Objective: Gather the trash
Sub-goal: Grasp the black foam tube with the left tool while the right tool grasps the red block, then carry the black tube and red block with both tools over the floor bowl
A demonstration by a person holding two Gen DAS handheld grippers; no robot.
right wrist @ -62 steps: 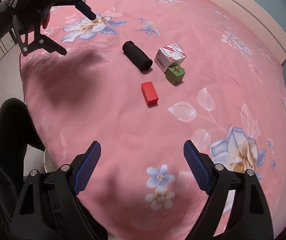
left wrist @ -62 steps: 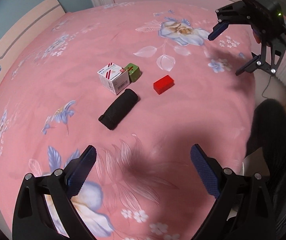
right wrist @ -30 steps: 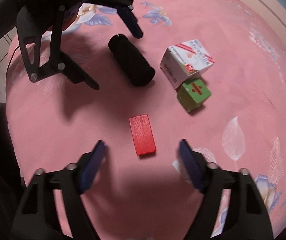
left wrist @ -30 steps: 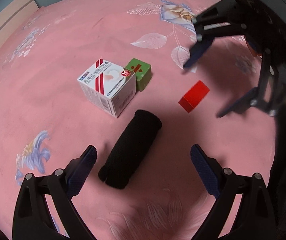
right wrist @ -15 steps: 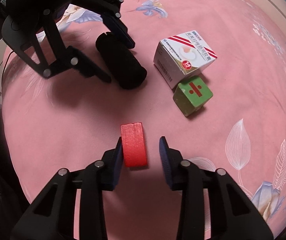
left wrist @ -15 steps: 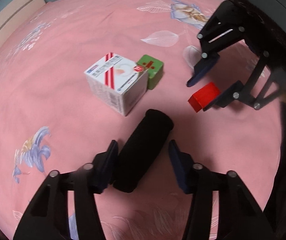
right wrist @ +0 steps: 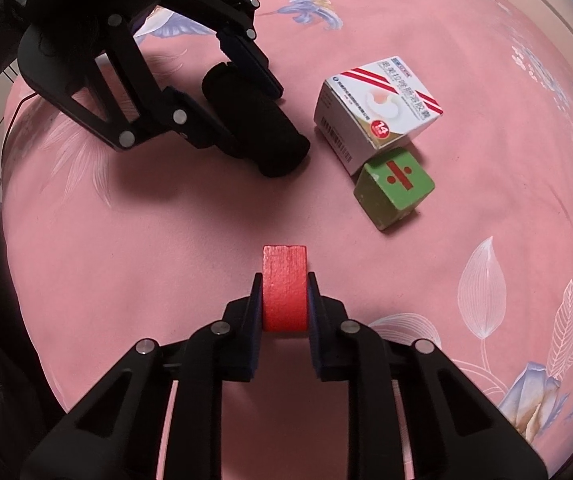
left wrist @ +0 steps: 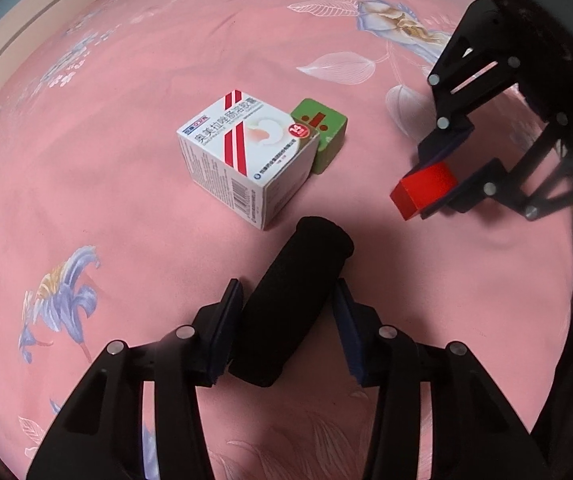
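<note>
Both grippers have closed since a second ago. Right gripper (right wrist: 285,300) now clamps the red block (right wrist: 285,286) between its jaws, the block's long axis running straight ahead along the fingers, away from the camera. Left gripper (left wrist: 286,320) holds the black roll (left wrist: 292,300), jaws half-wide against its sides; the roll lies on the pink bed (left wrist: 106,208), its long axis pointing up-right toward the block. Just beyond the roll's far end sits the white box (left wrist: 246,156), with the green cube (left wrist: 322,132) touching the box's far side.
</note>
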